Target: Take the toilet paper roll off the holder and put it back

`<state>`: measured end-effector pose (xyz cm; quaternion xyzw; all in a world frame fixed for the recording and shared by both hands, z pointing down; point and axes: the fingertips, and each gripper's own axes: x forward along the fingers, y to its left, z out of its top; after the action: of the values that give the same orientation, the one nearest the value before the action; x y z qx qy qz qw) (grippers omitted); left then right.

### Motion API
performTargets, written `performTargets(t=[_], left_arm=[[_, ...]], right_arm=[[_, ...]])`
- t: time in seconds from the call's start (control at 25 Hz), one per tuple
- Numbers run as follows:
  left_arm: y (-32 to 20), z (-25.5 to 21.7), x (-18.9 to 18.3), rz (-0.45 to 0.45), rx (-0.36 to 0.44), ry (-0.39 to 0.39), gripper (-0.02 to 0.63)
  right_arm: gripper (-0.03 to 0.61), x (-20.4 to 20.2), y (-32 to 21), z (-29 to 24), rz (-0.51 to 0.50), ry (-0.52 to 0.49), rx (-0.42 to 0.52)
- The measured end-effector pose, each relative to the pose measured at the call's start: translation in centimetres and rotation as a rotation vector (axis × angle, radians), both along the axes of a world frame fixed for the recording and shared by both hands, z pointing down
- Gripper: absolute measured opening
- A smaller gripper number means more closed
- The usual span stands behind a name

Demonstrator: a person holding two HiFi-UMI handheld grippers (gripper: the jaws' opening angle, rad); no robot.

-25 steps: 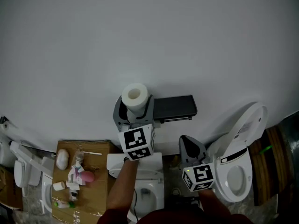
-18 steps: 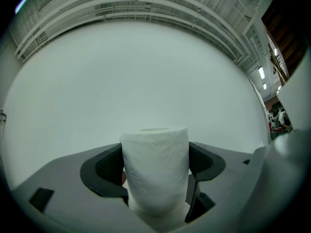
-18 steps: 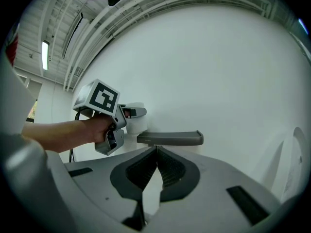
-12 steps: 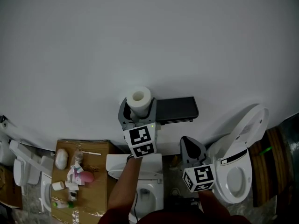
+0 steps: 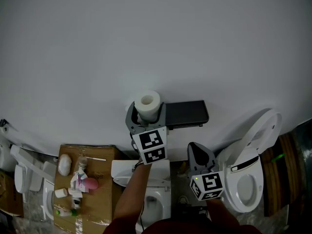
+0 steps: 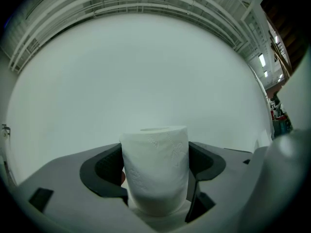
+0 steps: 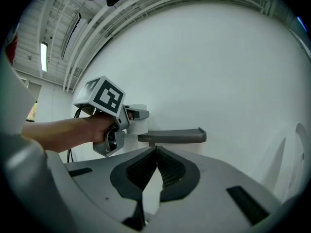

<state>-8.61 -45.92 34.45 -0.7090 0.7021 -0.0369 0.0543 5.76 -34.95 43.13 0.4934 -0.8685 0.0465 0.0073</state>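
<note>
Jaws on left gripper (image 5: 146, 117) clamp the toilet paper roll (image 6: 154, 169) by the holder (image 5: 184, 113), right gripper's (image 7: 155, 154) are together; misaligned, it may snag, slip

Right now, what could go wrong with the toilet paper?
1. The toilet paper roll is held only between the fingers of the left gripper. If it slips, it may drop toward the toilet below.
2. It is right beside the end of the holder, so it might bump it.
3. The right gripper is shut and off to the side, so it probably can't catch the roll.
</note>
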Motion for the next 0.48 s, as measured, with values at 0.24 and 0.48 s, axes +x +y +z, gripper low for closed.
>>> performTargets(t=[0.24,0.48], left_arm=[[0.24,-0.2,0.23,0.006,0.018,-0.015,0.425],[0.84,-0.69,0.19,0.004,0.026,0.022,0.425]], right_arm=[[0.017,0.14,0.1,-0.44,0.006,-0.002,0.008],[0.017,0.28,0.25,-0.46,0.008,0.0,0.009]])
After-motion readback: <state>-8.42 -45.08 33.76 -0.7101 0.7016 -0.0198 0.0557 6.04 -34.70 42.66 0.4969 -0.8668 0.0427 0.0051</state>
